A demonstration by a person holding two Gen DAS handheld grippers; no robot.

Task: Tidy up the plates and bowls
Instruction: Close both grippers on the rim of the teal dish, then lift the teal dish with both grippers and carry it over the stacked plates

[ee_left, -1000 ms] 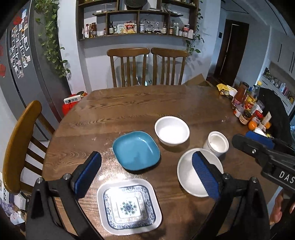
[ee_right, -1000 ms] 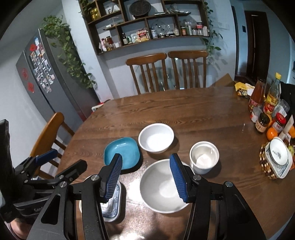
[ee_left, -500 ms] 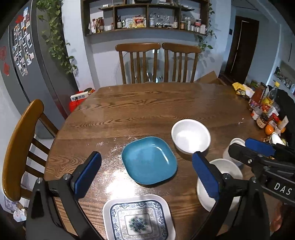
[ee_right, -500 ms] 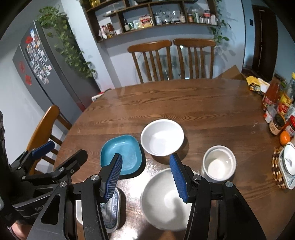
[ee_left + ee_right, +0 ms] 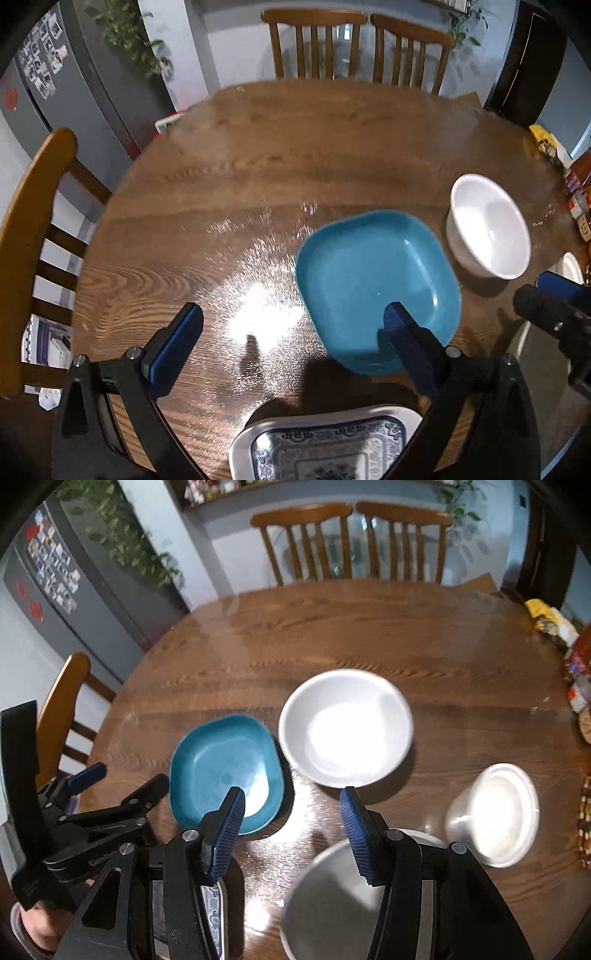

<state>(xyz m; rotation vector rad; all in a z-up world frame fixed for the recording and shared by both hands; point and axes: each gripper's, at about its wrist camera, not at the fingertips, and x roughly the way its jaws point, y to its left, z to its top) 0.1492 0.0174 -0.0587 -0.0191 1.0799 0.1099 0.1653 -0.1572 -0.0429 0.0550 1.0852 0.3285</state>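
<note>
Right wrist view: right gripper (image 5: 291, 827) gapes empty; left gripper (image 5: 291, 343) likewise (its lettering unreadable).

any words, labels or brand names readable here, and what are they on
"Co...": raised letters on the left gripper body in the right wrist view; the rest is cut off, unreadable.
Fridge magnets and red signs: too small and blurred to read.
Packets and jars at the table's right edge: labels blurred.
Patterned plate: only ornament, no words.
Nothing else bears text.
</note>
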